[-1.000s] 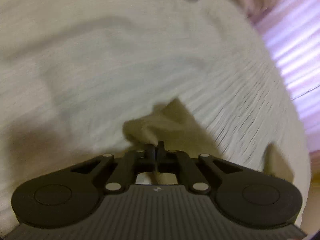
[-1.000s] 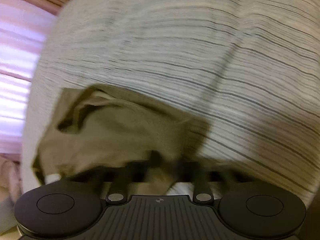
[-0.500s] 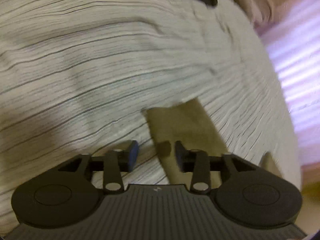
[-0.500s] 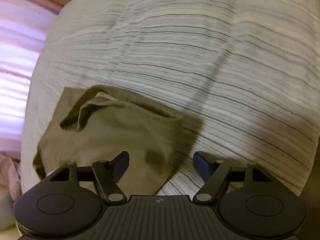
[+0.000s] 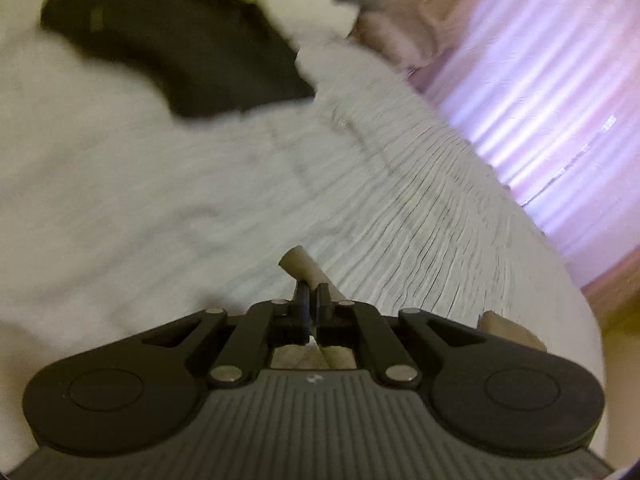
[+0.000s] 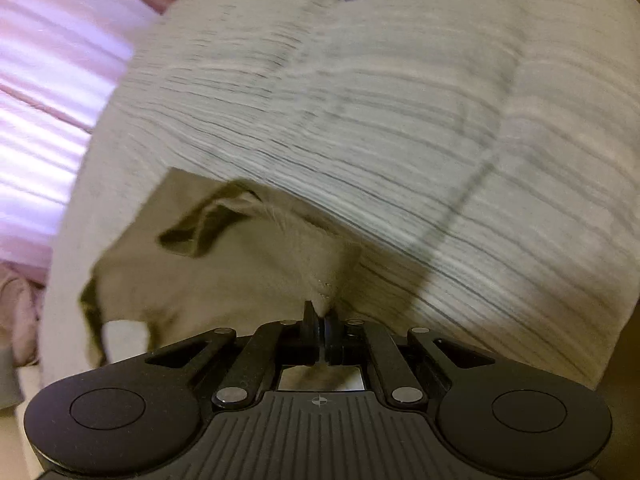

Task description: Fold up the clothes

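I am pinching with both tools right now, and the fold is only just getting started. My left gripper (image 5: 310, 294) is clamping its jaws tight on a rolled-up corner of the soft olive-tan cloth garment (image 5: 304, 266), which is poking up just past the fingertips. My right gripper (image 6: 322, 314) is doing the same on its side, jaws closed on another edge of the same olive-tan garment (image 6: 224, 280), whose body is sagging to the left of the fingers in loose, crumpled folds with one flap curling open. All of it is hanging just above the pale bedsheet with thin dark stripes (image 6: 400, 128), near the edge where the pink pleated curtain (image 5: 540, 100) is showing. So I am reading this as an early stage: two grips are secured, but no neat crease is showing yet, and the piece is looking bunched rather than flat. A dark black garment (image 5: 172, 40) is lying further up the bed, well apart, apparently not folded either.
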Demonstrator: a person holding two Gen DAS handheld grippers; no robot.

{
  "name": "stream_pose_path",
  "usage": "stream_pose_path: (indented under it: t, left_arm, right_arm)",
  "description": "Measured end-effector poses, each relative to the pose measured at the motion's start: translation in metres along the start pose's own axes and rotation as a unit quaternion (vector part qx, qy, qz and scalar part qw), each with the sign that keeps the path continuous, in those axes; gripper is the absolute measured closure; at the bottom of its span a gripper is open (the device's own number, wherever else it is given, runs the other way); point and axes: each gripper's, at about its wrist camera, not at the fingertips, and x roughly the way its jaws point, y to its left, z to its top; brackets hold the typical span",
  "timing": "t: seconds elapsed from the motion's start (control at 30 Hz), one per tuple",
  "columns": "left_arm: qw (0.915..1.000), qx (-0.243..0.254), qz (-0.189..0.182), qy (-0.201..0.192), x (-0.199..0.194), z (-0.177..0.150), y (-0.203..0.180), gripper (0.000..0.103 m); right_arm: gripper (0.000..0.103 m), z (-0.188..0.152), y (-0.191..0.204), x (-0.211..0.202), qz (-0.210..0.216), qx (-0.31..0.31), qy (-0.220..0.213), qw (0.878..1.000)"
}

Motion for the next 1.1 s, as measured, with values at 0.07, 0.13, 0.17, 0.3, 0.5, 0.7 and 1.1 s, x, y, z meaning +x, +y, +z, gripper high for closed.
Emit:
stream_pose_path:
  t: [0.07,0.13,0.17,0.3,0.5,0.7,1.1]
  left_arm:
    - [0.9996,0.016,0.022,-0.007,-0.022,0.0,0.012,0.102]
    - [0.9981,0.022,0.057,-0.001,-0.031,-0.008,0.03,0.102]
    - [0.9966,0.031,0.074,0.017,-0.024,-0.016,0.038,0.102]
    - [0.9838,0.066,0.143,0.086,0.017,-0.057,0.05,0.1]
    - [0.9728,0.087,0.206,0.061,0.022,-0.056,0.046,0.088]
    - [0.9736,0.053,0.222,-0.011,-0.004,-0.017,0.041,0.088]
    - [0.9877,0.097,-0.016,0.122,0.069,-0.073,-0.126,0.08]
  right_arm:
    - [0.102,-0.002,-0.007,-0.019,-0.01,-0.001,0.009,1.0]
    - [0.103,-0.006,-0.016,-0.034,-0.031,-0.002,0.019,0.999]
    - [0.103,-0.008,-0.031,-0.035,-0.046,0.009,0.031,0.998]
    - [0.103,-0.024,-0.066,-0.022,-0.117,0.015,0.058,0.991]
    - [0.097,-0.04,-0.005,0.003,-0.132,-0.16,0.045,0.977]
    - [0.017,-0.052,0.077,0.009,-0.113,-0.391,-0.047,0.912]
    - [0.031,-0.106,0.178,0.131,-0.074,-0.755,-0.034,0.651]
